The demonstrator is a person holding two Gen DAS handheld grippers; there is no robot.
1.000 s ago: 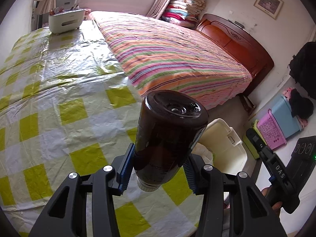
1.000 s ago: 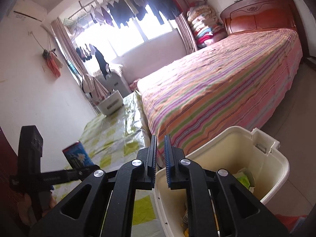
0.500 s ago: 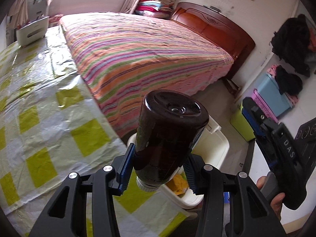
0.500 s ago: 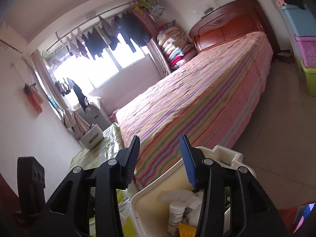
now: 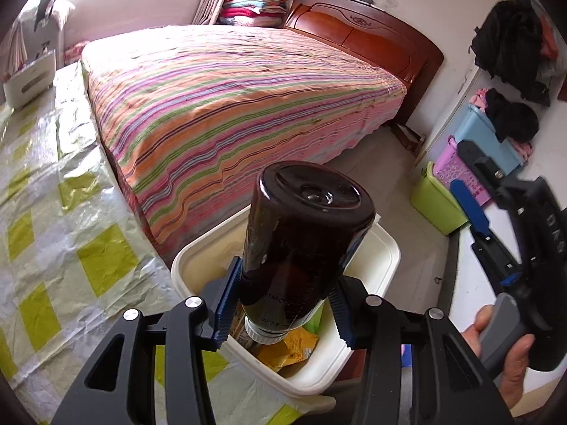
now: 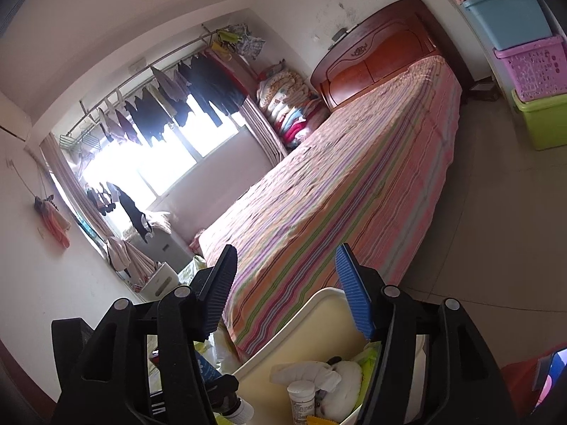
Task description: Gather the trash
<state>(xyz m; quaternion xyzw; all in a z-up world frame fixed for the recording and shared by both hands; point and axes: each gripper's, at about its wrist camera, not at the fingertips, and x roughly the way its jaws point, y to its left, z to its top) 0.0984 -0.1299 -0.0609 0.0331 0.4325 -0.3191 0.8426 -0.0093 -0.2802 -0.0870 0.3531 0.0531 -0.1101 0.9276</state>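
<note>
Bottle: your left gripper [image 5: 281, 306] clamps the dark bottle [image 5: 301, 248], cap downward, above the bin [image 5: 386, 269].
Bin contents: mostly hidden behind the bottle.
Right gripper [image 6: 287, 287]: you hold it spread wide, empty, over the bin.

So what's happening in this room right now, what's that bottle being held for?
A person is collecting trash with a handheld gripper in each hand. The left gripper is shut on a dark brown bottle, held neck-down above the open cream bin beside the checkered table. The bin already holds a yellow wrapper, crumpled white tissue and a small white pill bottle. The right gripper is open and empty over the bin.
</note>
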